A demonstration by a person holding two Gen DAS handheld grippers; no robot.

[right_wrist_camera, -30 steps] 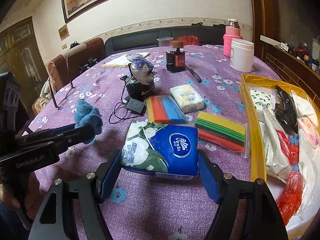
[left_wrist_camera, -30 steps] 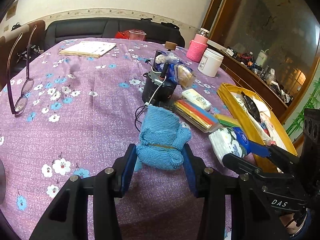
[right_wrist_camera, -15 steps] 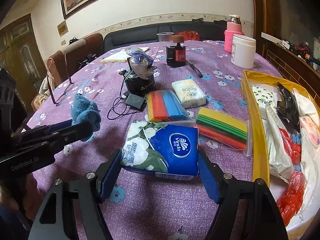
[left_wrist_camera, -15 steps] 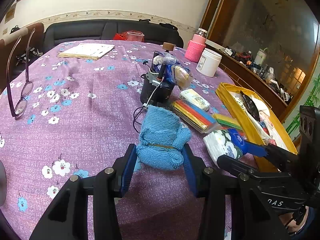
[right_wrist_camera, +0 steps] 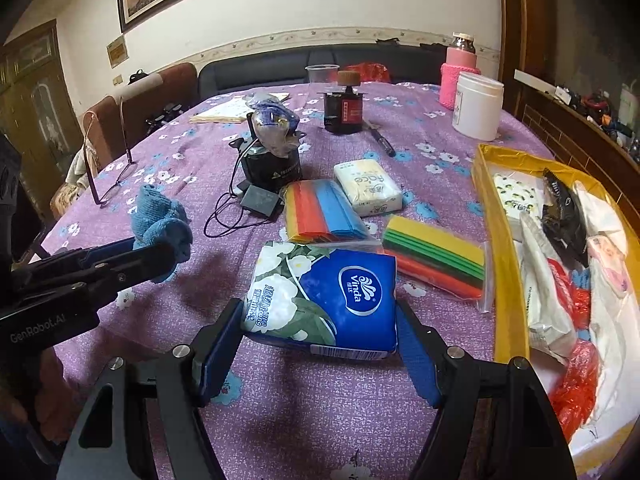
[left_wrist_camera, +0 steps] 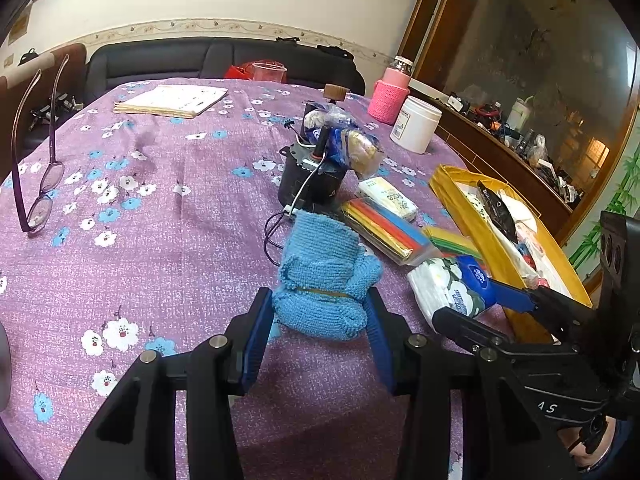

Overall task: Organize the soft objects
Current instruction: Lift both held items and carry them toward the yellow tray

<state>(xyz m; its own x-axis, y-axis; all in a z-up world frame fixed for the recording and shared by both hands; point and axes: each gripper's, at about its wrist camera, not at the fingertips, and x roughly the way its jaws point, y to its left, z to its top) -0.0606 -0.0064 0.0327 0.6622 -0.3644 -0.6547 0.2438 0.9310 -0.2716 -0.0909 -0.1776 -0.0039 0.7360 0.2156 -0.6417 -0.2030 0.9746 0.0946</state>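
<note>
My left gripper (left_wrist_camera: 318, 312) is shut on a rolled blue towel (left_wrist_camera: 324, 276) tied with a rubber band, held above the purple flowered tablecloth. It also shows in the right wrist view (right_wrist_camera: 158, 220). My right gripper (right_wrist_camera: 320, 332) is shut on a blue and white Vinda tissue pack (right_wrist_camera: 324, 300), also seen in the left wrist view (left_wrist_camera: 452, 284). A yellow tray (right_wrist_camera: 500, 240) with soft packets lies at the right. Two packs of coloured cloths (right_wrist_camera: 324, 212) (right_wrist_camera: 436, 256) and a small tissue pack (right_wrist_camera: 368, 186) lie ahead.
A black device with a cable (right_wrist_camera: 272, 160), an ink bottle (right_wrist_camera: 344, 106), a pen (right_wrist_camera: 380, 142), a white jar (right_wrist_camera: 478, 104), a pink-sleeved bottle (right_wrist_camera: 458, 68), a notebook (left_wrist_camera: 172, 100) and glasses (left_wrist_camera: 38, 184) are on the table (left_wrist_camera: 160, 220).
Both grippers have risen slightly and drawn back with their loads still held. The tabletop items have not moved.
</note>
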